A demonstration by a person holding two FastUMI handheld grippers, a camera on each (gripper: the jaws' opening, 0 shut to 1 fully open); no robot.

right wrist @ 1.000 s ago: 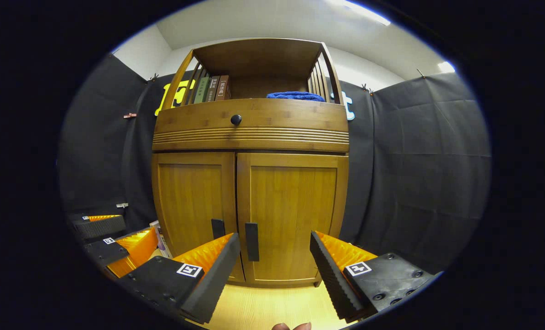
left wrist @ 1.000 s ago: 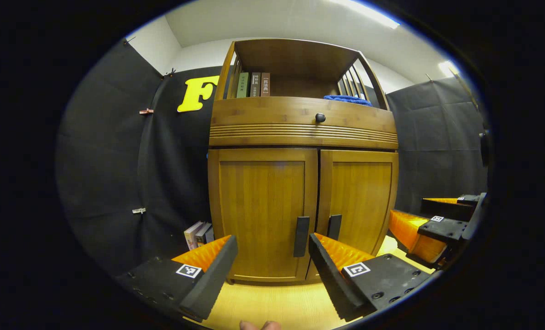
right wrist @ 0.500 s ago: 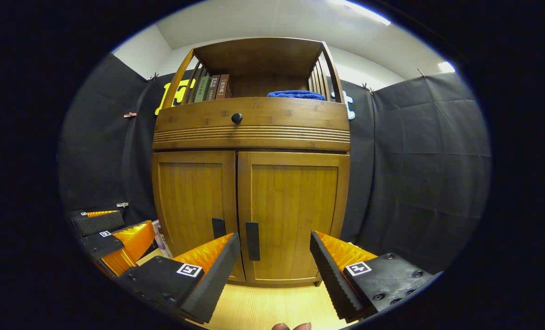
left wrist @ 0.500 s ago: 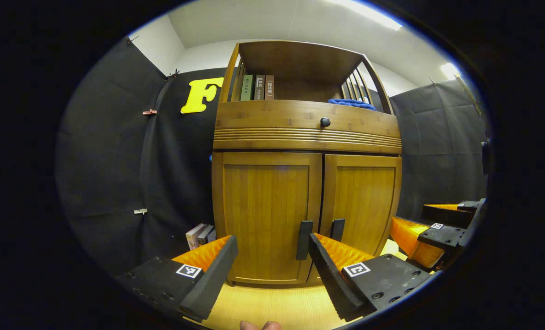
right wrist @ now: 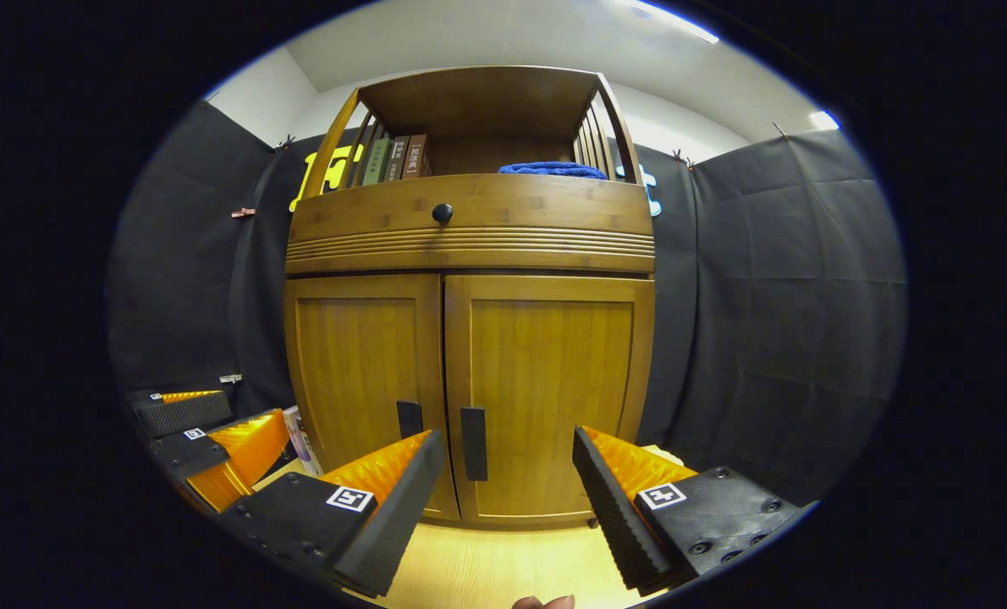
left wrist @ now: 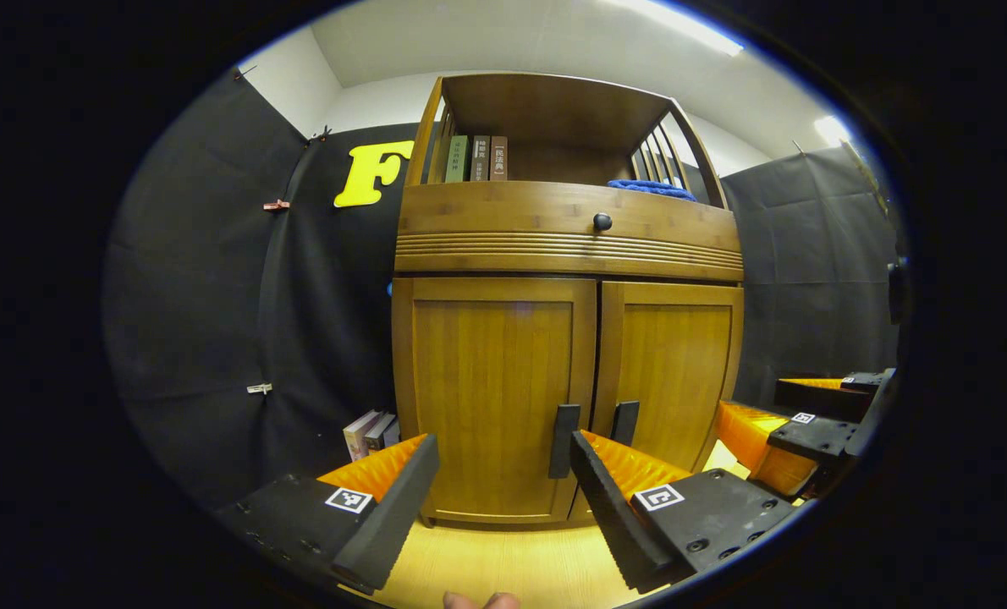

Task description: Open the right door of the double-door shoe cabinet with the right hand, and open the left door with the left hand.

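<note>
**A:** Progress so far, as you read it?

**B:** Nothing is opened yet. The bamboo-brown wooden double-door shoe cabinet [left wrist: 567, 321] stands on the pale wooden floor [left wrist: 503, 562] with both doors flush. The right door [right wrist: 550, 393] and the left door [left wrist: 491, 393] each sit shut against the centre seam. Both openings are left to do, I judge.

**A:** And the grippers?

**B:** The right gripper [right wrist: 508, 491] is spread wide, holding nothing, and hovers short of the cabinet. Its view looks straight at the right door's flat black vertical handle [right wrist: 473, 431], near the left of the gap between its fingers. The left gripper [left wrist: 503, 491] is equally wide apart and empty, with the left door's black handle [left wrist: 564, 429] toward the right of its gap. Neither touches a handle.

**A:** Counts?

**B:** Two doors, two black bar handles, one on each side of the seam. One drawer front with one round black knob [left wrist: 602, 222] above them. Three upright books [left wrist: 475, 158] on the open top shelf, plus one folded blue cloth [left wrist: 652, 188]. A few more books [left wrist: 370, 431] stand on the floor left of the cabinet; I cannot count them exactly.

**A:** Next step?

**B:** Probably closing the right gripper on its handle first, as the task orders it.
</note>
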